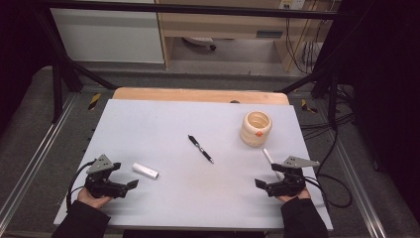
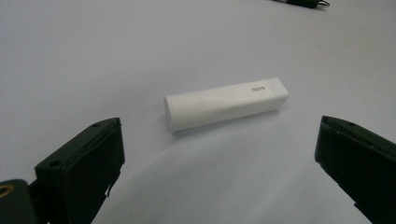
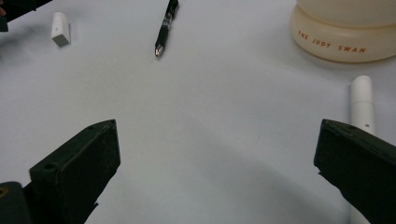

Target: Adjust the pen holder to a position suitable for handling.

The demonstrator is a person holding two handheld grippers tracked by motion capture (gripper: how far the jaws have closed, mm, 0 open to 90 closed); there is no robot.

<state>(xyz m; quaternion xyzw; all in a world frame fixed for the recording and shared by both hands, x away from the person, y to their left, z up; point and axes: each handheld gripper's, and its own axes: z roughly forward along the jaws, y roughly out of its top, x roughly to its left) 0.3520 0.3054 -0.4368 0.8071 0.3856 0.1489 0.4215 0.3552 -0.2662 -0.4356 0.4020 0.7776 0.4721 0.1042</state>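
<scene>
On the white table board (image 1: 163,124), a short white square-sided stick (image 1: 145,170) lies just right of my left gripper (image 1: 125,174). In the left gripper view the stick (image 2: 226,103) rests flat a little beyond the open jaws (image 2: 218,140), apart from them. A black pen (image 1: 200,148) lies near the middle. My right gripper (image 1: 267,175) stands open at the front right, nothing between its jaws (image 3: 217,126). A slim white tube (image 3: 363,100) lies beside its right jaw. A cream ridged cup (image 1: 256,128) stands upright behind the tube.
The cup (image 3: 345,42) carries orange lettering near its base. A wooden strip (image 1: 198,94) borders the board's far edge. Black frame bars and loose cables (image 1: 332,183) surround the table. Open board lies between the two grippers.
</scene>
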